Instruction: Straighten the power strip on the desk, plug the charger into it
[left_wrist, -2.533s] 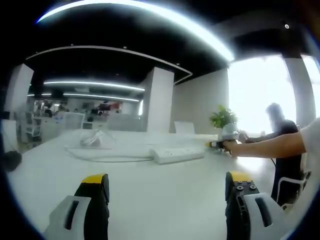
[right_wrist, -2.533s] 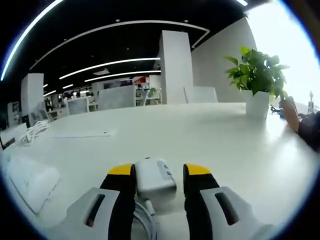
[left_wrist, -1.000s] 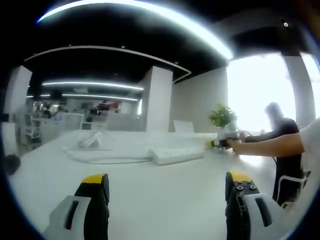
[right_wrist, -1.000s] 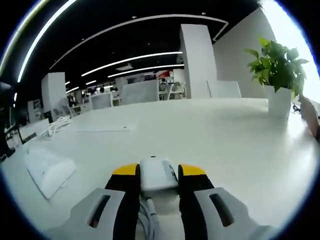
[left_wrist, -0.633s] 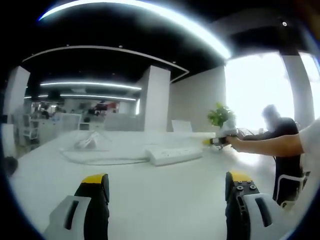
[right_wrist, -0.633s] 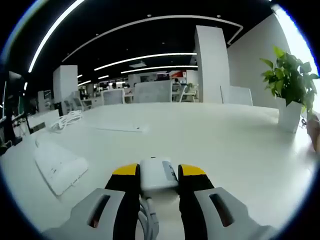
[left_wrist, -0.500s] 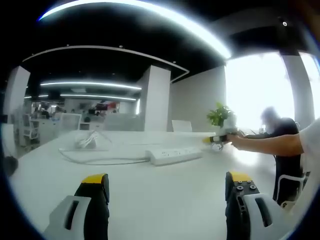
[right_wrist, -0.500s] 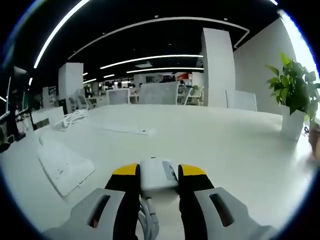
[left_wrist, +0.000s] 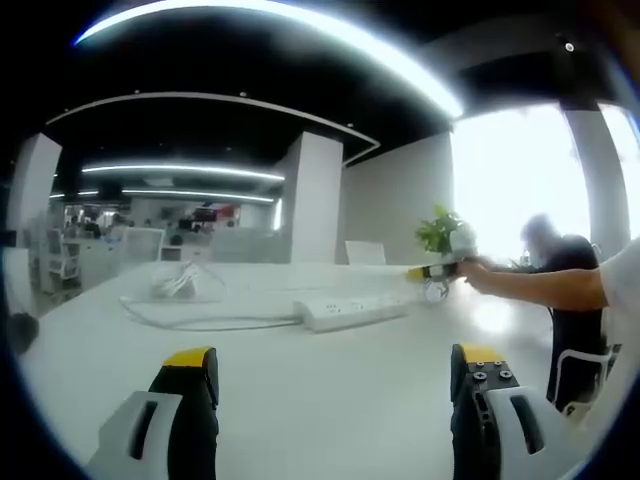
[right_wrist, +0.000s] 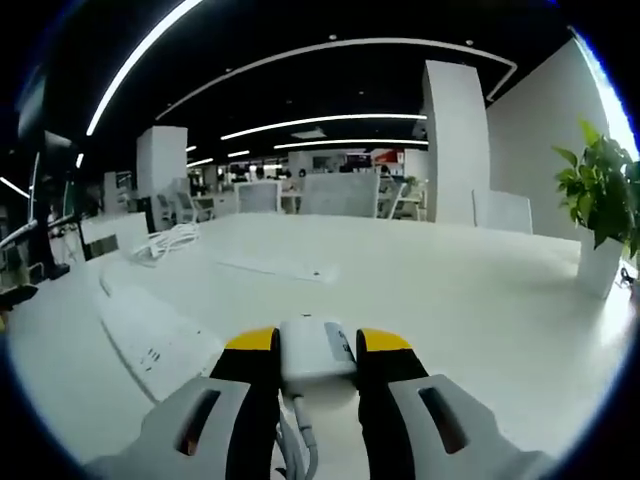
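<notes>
In the right gripper view the white plastic power strip runs toward the lower left, and its near end passes behind the yellow-tipped jaw, so that end is hidden. Small dark markings sit on its top face, too blurred to read. The grey panel on the white boxy charger carries no legible writing either. The right hand-held gripper has its jaws drawn in against the charger's two sides, pinching it above the glossy white worktop, with the charger's white cord dropping between the jaws and out of the bottom of the view. The potted green plant in a white pot is cut off at the right edge.

In the left gripper view the power strip lies flat on the worktop, well ahead of the left hand-held gripper, whose jaws stand spread wide with nothing between them. The strip's white cable curves away to the left toward a loose white bundle that is too hazy to identify. At the right, glare from the window washes out the person's outstretched arm and the right hand-held gripper, held raised past the strip's far end.
</notes>
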